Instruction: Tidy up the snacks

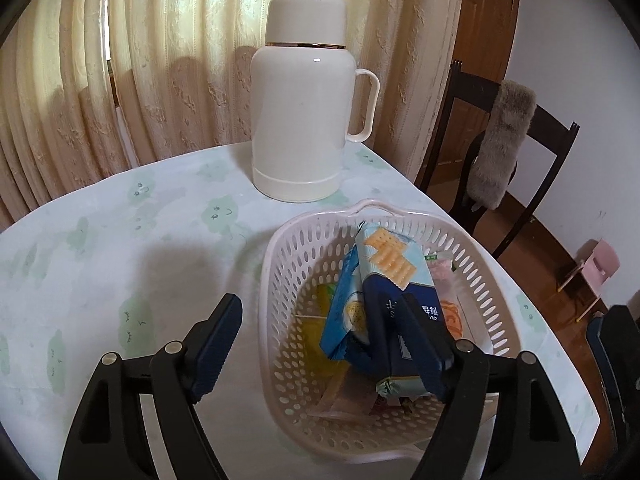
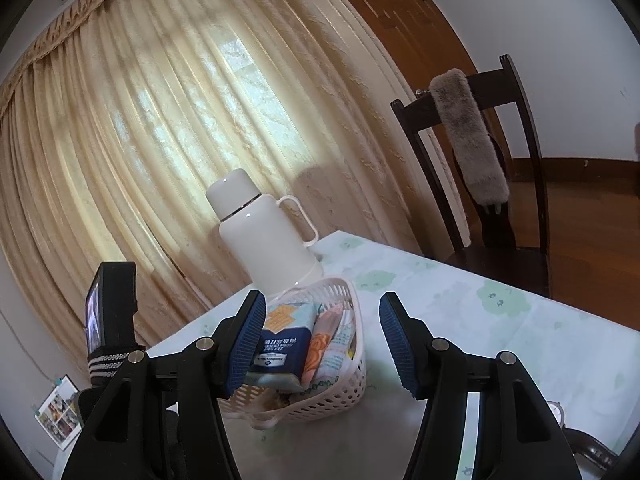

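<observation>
The cracker pack (image 1: 394,276) stands on end in the basket (image 1: 280,280), lower right of frame, its long axis running up-frame. The left tongs (image 1: 316,344) gape nearest; the right tongs (image 2: 322,344) gape empty.

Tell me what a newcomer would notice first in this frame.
A tall white flask stands at the back of the table, in front of cream curtains. Nearer, a white basket is crammed with snack packets, a blue cracker pack on top. The left gripper hangs open over the basket's edge.
</observation>
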The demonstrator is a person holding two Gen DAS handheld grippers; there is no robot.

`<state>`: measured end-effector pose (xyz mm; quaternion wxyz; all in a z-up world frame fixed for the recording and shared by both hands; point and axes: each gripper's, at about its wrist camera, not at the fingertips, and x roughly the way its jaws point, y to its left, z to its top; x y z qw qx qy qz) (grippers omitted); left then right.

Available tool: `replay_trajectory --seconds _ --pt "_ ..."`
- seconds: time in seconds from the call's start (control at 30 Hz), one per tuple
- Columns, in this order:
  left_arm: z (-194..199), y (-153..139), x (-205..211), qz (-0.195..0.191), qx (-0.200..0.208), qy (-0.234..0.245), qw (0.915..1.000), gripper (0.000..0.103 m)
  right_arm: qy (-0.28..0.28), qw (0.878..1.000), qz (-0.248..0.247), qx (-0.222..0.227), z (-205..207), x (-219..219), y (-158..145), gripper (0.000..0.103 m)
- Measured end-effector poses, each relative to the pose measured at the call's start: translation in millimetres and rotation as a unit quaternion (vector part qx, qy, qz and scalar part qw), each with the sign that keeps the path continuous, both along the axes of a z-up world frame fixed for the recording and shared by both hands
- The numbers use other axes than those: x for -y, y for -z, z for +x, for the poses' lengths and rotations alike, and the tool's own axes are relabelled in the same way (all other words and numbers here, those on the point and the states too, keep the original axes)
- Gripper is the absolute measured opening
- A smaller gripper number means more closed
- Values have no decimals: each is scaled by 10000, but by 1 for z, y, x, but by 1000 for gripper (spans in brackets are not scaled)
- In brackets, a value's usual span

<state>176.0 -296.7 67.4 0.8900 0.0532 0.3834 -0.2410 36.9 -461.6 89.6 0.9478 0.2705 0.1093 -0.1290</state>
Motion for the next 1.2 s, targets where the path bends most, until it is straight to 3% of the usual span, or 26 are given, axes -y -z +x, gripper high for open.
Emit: replay_trajectory --seconds 0.13,0.4,0.63,0.87,1.2 --pt "-9 -6 -10 -80 -56 -37 9999 76 74 10000 20 -63 0 3 1 60" --pt "-47 -21 -34 304 576 -485 9967 78 194 9996 1 -201 4 4 3 61" --pt "-70 -25 -55 125 659 -604 9959 82 216 9990 -145 -372 11 -1 5 66" --pt "-77 -19 -72 -22 707 -774 9945 84 -72 9970 -462 -612 23 -15 7 73" --pt "-72 -12 -92 121 816 -1246 9888 84 -110 9946 -645 -806 30 -22 11 79"
